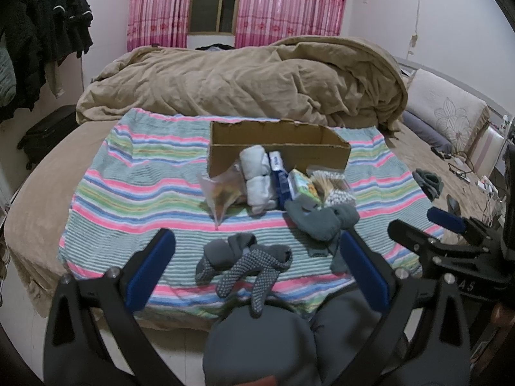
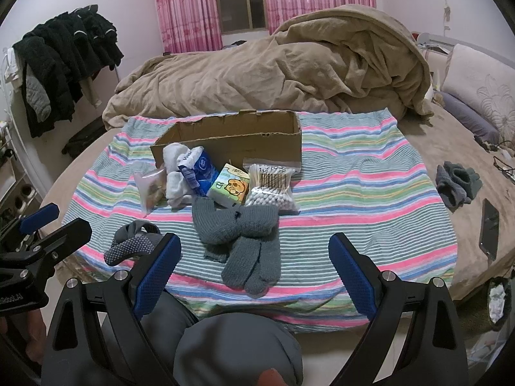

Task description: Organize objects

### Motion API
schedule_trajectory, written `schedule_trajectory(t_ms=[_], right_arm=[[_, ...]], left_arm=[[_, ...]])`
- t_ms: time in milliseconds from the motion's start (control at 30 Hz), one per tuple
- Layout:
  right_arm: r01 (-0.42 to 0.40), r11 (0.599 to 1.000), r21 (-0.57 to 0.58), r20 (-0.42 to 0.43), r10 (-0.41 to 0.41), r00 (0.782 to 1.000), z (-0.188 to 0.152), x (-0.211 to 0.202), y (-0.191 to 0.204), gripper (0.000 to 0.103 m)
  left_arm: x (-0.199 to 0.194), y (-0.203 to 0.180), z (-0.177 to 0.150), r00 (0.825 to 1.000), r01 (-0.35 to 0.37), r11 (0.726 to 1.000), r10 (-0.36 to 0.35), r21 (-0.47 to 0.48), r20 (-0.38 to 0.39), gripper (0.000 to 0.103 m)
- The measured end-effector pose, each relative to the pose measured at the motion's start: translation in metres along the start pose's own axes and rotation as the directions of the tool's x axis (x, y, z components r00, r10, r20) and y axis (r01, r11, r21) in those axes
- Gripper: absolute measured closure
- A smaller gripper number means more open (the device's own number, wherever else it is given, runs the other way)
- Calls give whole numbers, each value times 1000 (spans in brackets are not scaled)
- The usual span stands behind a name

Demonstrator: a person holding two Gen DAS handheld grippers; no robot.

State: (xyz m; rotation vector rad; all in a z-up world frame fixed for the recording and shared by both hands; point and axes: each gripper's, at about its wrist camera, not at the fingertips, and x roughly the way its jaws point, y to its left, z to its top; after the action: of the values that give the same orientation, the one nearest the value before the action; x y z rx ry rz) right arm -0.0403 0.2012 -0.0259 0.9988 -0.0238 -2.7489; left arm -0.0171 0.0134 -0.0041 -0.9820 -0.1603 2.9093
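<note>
A striped blanket (image 2: 354, 193) covers the near end of the bed — on it an open cardboard box (image 2: 231, 135), socks, tissues, cotton swabs (image 2: 272, 189) and grey gloves (image 2: 244, 234). Pink curtains (image 2: 186, 9) hang behind. Left gripper (image 1: 257, 251) and right gripper (image 2: 254, 251) hover spread, empty.

Both wrist cameras look forward from the bed's foot, low above the striped cloth (image 1: 135, 193); the left sits leftward, the right rightward. Both share the cardboard box (image 2: 244, 135).
</note>
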Motion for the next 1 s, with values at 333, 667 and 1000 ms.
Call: schedule_trajectory(t_ms=[333, 667, 1000], right_arm=[[-2, 1000, 16, -35, 3, 999, 2, 30, -10, 8], [-51, 998, 41, -134, 56, 989, -3, 90, -18, 12], [-166, 981, 97, -196, 182, 964, 1, 130, -17, 28]], left_arm=[[44, 4, -2, 998, 7, 1000, -6, 6, -61, 1], [116, 9, -19, 982, 16, 1000, -14, 10, -187, 11], [139, 11, -34, 973, 62, 998, -57, 15, -222, 25]])
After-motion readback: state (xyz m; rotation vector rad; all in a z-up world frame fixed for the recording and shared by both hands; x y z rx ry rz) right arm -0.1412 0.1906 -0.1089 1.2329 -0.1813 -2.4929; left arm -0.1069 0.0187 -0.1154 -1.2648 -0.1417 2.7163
